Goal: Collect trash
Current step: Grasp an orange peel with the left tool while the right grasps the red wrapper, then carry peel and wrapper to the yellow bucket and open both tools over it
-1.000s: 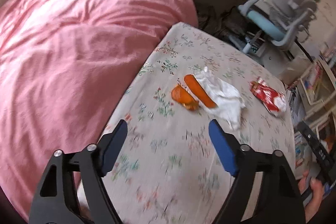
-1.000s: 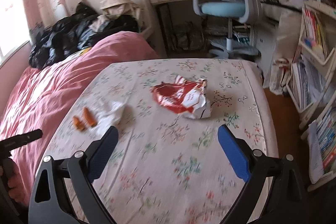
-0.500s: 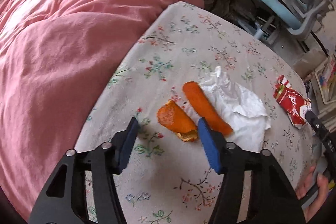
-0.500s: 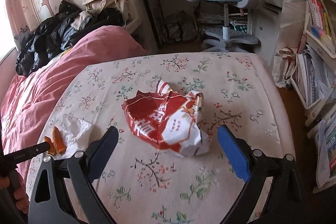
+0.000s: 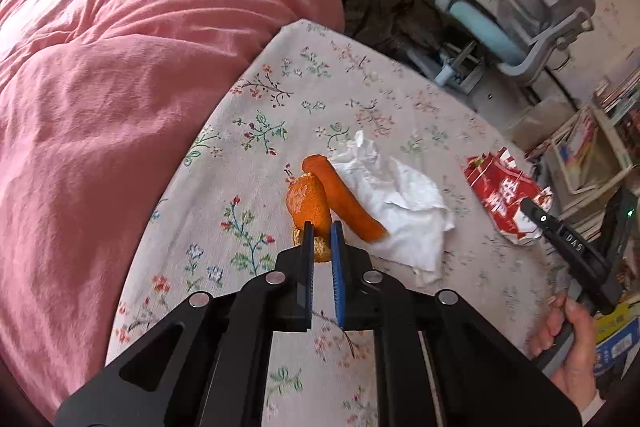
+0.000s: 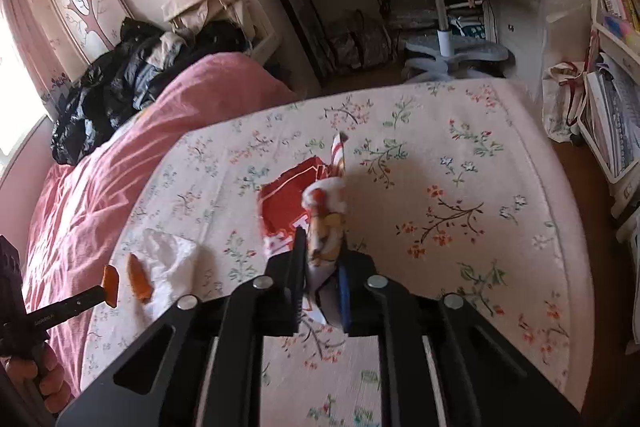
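Here, left tongs clamping orange peel, right tongs pinching snack wrapper, tissue alongside.

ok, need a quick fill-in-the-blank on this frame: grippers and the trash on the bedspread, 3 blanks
1. The left hand-held gripper is shut on the ____ peel.
2. The right hand-held gripper is shut on the red snack ____.
3. The second peel lies partly on the white ____.

Missing words: orange; wrapper; tissue
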